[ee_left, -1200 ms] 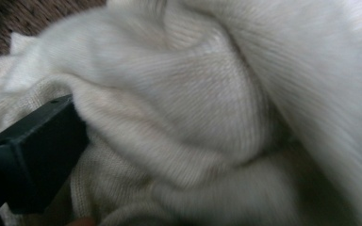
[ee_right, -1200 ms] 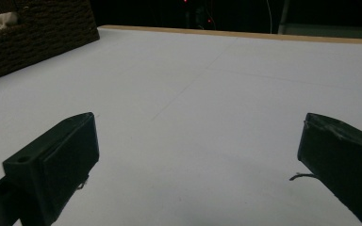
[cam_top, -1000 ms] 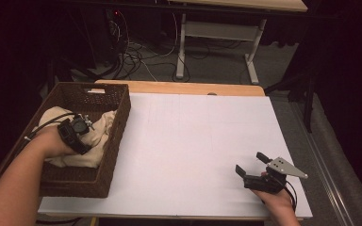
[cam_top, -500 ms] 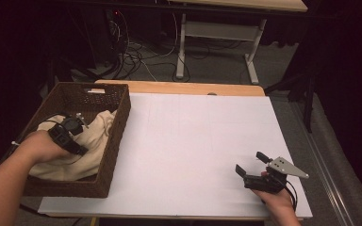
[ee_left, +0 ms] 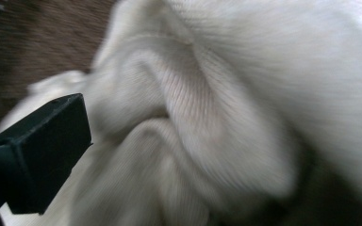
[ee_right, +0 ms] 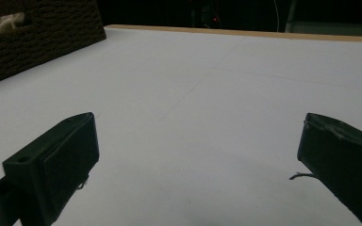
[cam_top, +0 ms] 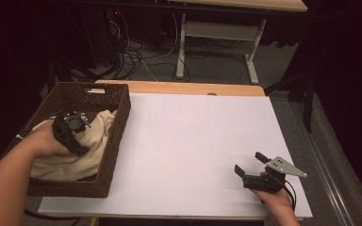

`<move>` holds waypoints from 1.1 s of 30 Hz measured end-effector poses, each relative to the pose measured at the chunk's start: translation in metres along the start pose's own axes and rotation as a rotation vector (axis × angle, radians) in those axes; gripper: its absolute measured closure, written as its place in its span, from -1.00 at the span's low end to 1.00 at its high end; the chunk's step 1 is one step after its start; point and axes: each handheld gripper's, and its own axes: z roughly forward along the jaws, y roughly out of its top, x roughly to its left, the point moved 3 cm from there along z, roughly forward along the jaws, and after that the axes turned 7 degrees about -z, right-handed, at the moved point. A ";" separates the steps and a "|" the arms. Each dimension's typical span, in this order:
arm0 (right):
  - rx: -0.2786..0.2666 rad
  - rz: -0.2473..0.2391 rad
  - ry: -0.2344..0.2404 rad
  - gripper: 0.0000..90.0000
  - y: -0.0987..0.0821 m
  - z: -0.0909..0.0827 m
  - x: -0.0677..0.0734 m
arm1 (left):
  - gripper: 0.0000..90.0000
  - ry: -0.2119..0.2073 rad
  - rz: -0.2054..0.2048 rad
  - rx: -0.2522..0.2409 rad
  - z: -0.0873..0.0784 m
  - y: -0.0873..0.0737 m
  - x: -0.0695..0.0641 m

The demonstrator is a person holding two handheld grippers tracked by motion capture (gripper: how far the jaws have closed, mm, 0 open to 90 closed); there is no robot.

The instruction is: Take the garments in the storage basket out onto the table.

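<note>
Cloth [cam_top: 82,146] lay bunched in basket [cam_top: 104,155] | left gripper [ee_left: 136,155] jaws just opened wide over it, ungripped | right gripper [cam_top: 252,165] wide, empty | removal not begun

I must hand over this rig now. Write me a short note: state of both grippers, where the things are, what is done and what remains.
Left gripper: in the wicker basket at the table's left, over the cream knitted cloth. Its jaws have just been opening; the one jaw in its own view stands clear of the cloth, so nothing is gripped.
Right gripper: open, holding nothing, low over the white table surface near the front right.
Done: nothing visible; the cloth lies bunched in the basket.
Left: probably grip the cloth and lift it onto the table.
</note>
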 end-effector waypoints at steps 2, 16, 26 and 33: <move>0.001 0.002 0.000 -1.00 0.000 0.000 0.000 | -1.00 -0.041 -0.013 0.039 0.014 0.001 0.004; -0.004 0.027 -0.004 -1.00 -0.001 -0.001 -0.003 | -0.62 -0.048 0.067 0.102 0.025 0.010 -0.004; -0.012 -0.013 0.003 -1.00 0.002 -0.005 0.003 | -0.05 -0.081 0.040 0.058 0.017 0.006 -0.002; -0.022 -0.031 -0.005 -1.00 0.005 -0.007 0.004 | 0.22 -0.094 -0.032 0.053 0.003 0.001 -0.002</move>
